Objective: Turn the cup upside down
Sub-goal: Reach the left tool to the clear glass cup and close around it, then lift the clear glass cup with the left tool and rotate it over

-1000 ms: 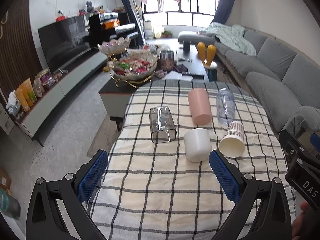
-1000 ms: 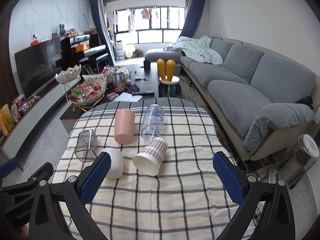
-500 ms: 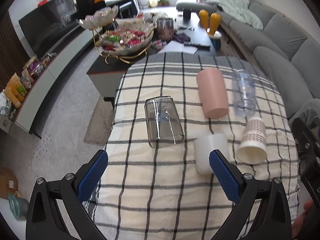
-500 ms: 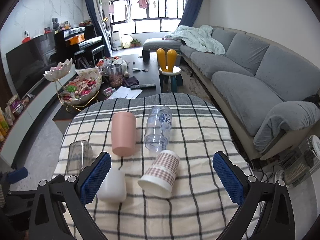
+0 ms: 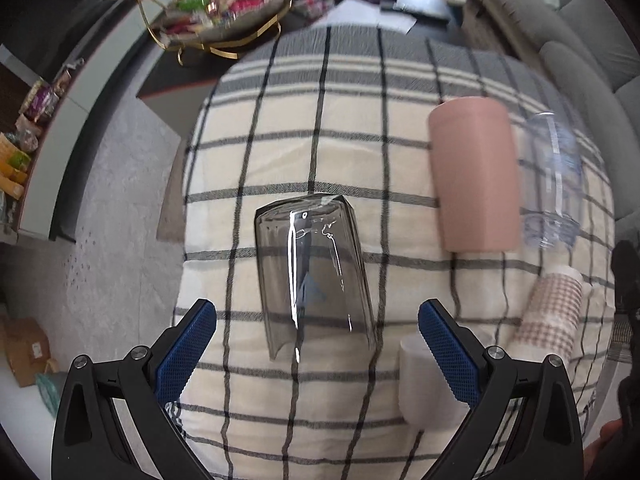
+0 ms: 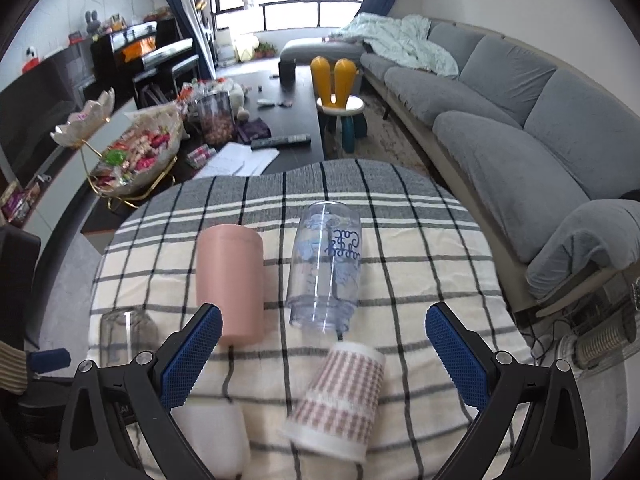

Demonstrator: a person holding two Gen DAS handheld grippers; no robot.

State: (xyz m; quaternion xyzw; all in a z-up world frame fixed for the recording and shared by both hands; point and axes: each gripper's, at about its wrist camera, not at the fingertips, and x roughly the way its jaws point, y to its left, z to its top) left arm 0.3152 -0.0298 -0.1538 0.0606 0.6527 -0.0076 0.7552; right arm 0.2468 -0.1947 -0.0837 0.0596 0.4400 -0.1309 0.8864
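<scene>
Closer now, the left gripper (image 5: 316, 344) has come down over the smoky glass cup (image 5: 314, 280), jaws wide open.
Lying centre frame on the bench (image 5: 280, 152), the cup may roll; the right jaw probably bumps the white cup (image 5: 424, 384).

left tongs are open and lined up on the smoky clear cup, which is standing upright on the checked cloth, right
Not quite. The left tongs are open and lined up on the smoky clear cup, but the cup is lying on its side on the checked cloth, not standing upright. The left wrist view shows its full length flat on the cloth, with its open mouth toward the tongs.
</scene>
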